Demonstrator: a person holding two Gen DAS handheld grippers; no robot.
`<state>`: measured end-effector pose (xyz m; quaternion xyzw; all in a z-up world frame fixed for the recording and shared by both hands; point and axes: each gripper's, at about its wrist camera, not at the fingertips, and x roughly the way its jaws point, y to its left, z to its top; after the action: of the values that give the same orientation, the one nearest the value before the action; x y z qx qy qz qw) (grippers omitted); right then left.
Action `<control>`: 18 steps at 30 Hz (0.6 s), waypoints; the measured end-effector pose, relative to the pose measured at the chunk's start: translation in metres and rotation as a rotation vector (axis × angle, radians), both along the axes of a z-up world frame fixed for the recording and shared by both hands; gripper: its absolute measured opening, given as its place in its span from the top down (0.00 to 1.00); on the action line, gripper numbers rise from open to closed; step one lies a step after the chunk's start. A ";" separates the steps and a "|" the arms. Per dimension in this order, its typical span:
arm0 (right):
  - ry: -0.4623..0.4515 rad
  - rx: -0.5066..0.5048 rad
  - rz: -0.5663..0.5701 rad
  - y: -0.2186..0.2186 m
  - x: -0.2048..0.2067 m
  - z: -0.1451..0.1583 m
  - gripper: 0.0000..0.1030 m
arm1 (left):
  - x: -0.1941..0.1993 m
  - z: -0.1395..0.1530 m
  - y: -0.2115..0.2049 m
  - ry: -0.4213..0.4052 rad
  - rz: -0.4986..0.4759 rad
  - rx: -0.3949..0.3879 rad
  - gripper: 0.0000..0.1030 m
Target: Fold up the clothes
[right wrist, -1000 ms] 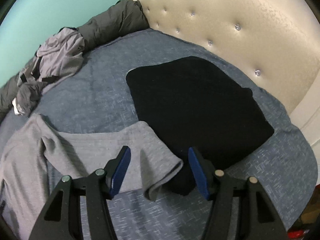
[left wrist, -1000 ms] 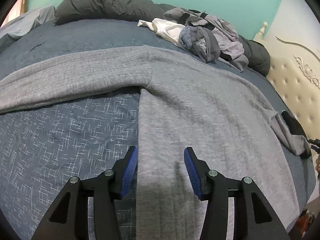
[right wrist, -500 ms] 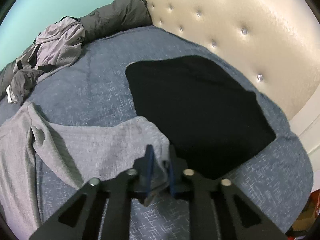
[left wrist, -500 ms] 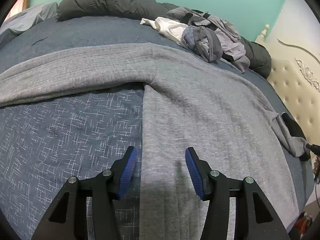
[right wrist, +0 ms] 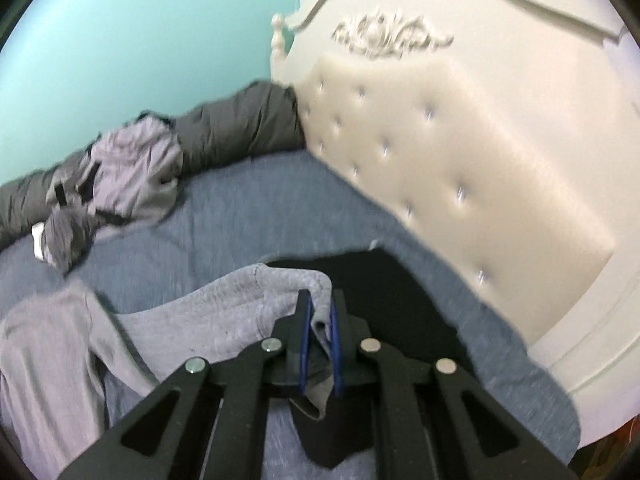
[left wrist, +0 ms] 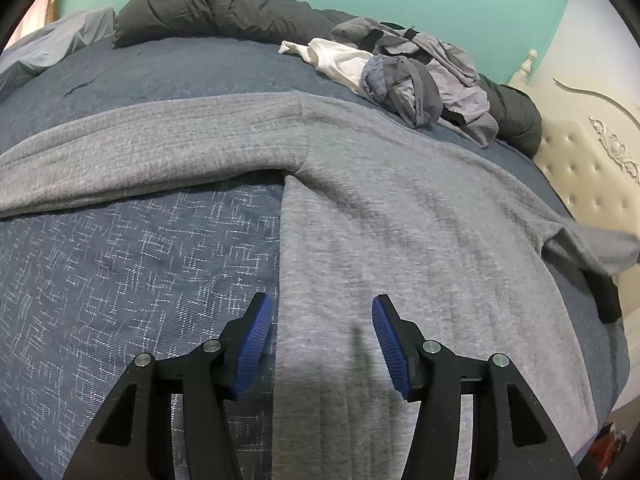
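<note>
Turquoise wall runs behind a bed (left wrist: 132, 276) covered in a blue flecked spread, with a cream tufted headboard (right wrist: 460, 152) at its right end. Along the far edge lies a dark grey rolled duvet (left wrist: 224, 10), and beside it a heap of unfolded clothes (left wrist: 420, 76) in grey, white and lilac.

A grey sweater (left wrist: 420, 220) is spread flat across the bed, one sleeve stretched out to the left. The left tongs (left wrist: 322, 336) stand about half open low over the sweater's hem; the left blue pad is just outside the garment's side edge, the right pad over the cloth, and neither presses on it.

Further right, the right tongs (right wrist: 319, 334) are clamped nearly closed on the cuff of the sweater's other sleeve (right wrist: 224, 312), which is raised off the spread. Under it lies a folded black garment (right wrist: 384, 300), near the headboard.
</note>
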<state>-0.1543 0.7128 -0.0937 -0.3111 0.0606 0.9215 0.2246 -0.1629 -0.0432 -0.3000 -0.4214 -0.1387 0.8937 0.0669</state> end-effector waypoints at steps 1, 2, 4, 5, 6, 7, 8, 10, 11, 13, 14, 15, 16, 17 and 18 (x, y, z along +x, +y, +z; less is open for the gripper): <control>0.014 0.012 -0.006 0.003 -0.002 0.008 0.92 | 0.000 0.000 0.000 0.000 -0.002 0.000 0.45; 0.026 0.021 -0.013 0.007 -0.004 0.017 0.92 | 0.000 0.000 0.001 0.001 -0.003 -0.001 0.45; 0.038 0.030 -0.028 0.016 -0.009 0.029 0.92 | -0.001 0.000 0.001 0.001 -0.003 -0.001 0.45; 0.025 0.035 -0.035 0.019 -0.013 0.030 0.92 | -0.001 0.000 0.001 0.001 -0.002 0.000 0.45; 0.012 0.038 -0.044 0.022 -0.016 0.029 0.92 | -0.001 0.000 0.000 0.000 -0.001 0.001 0.45; -0.002 0.039 -0.053 0.026 -0.019 0.028 0.92 | -0.001 0.000 0.000 -0.001 -0.002 0.002 0.45; -0.014 0.039 -0.064 0.029 -0.022 0.025 0.92 | -0.001 0.000 0.000 0.000 -0.002 0.000 0.45; -0.039 0.045 -0.074 0.034 -0.026 0.020 0.92 | -0.002 0.000 0.000 0.001 -0.003 -0.003 0.44; -0.052 0.047 -0.076 0.036 -0.028 0.015 0.92 | -0.002 0.000 0.000 -0.001 -0.004 -0.003 0.44; -0.052 0.037 -0.079 0.042 -0.030 0.007 0.92 | -0.003 -0.002 0.000 -0.007 -0.005 -0.001 0.44; -0.051 0.022 -0.080 0.046 -0.031 0.002 0.92 | -0.004 -0.003 0.000 -0.011 -0.007 0.005 0.44; -0.068 -0.007 -0.084 0.050 -0.033 -0.007 0.92 | -0.004 -0.004 0.000 -0.014 -0.009 0.010 0.44; -0.094 -0.031 -0.095 0.055 -0.036 -0.017 0.92 | -0.005 -0.004 0.001 -0.018 -0.010 0.016 0.44; -0.111 -0.035 -0.111 0.057 -0.036 -0.026 0.92 | -0.006 -0.005 0.001 -0.022 -0.012 0.021 0.44; -0.127 -0.039 -0.126 0.059 -0.037 -0.034 0.91 | -0.005 -0.005 0.002 -0.021 -0.015 0.015 0.44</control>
<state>-0.1911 0.7715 -0.1276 -0.3686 0.0839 0.8826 0.2796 -0.1683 -0.0409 -0.3052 -0.4312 -0.1428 0.8877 0.0751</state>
